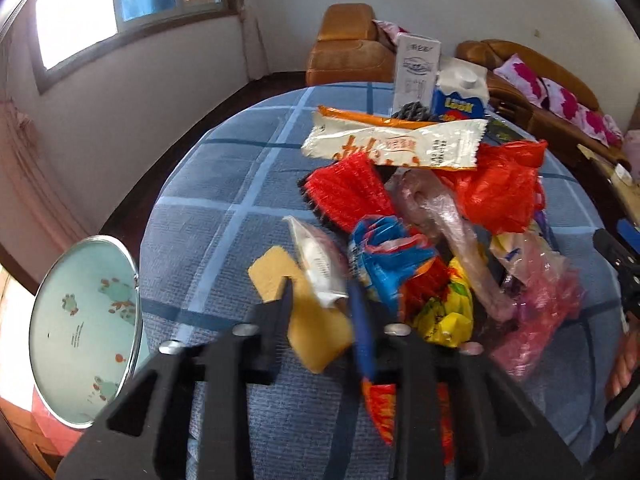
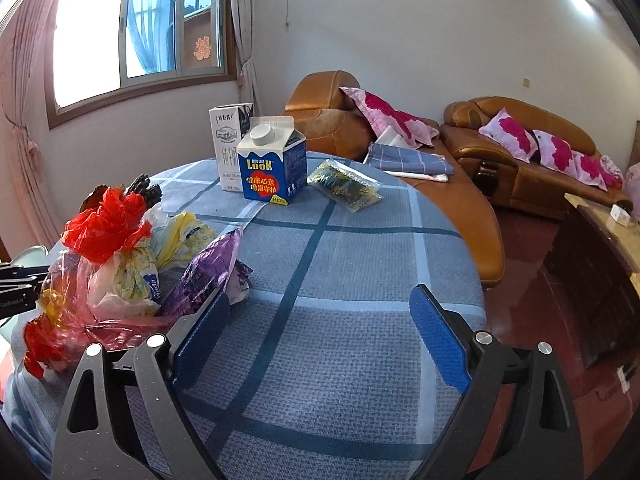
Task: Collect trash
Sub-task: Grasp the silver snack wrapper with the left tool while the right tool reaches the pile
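A heap of wrappers and plastic bags (image 1: 432, 216) lies on the round table with a blue checked cloth (image 1: 224, 200). My left gripper (image 1: 324, 300) is shut on a yellow sponge piece (image 1: 304, 308), with a white wrapper (image 1: 320, 260) against it, at the heap's near edge. A red plastic bag (image 1: 496, 184) and a long white snack wrapper (image 1: 396, 144) top the heap. In the right wrist view the heap (image 2: 120, 256) sits to the left; my right gripper (image 2: 320, 320) is open and empty over bare cloth (image 2: 340, 264). A blue carton (image 2: 272, 164), a white milk carton (image 2: 230, 144) and a dark snack packet (image 2: 344, 186) stand farther back.
A round mint-green stool top (image 1: 84, 332) stands left of the table. Orange leather sofas (image 2: 520, 152) with pink cushions lie beyond the table. A dark wooden cabinet (image 2: 600, 276) is at the right. The window (image 2: 136, 28) is at the back left.
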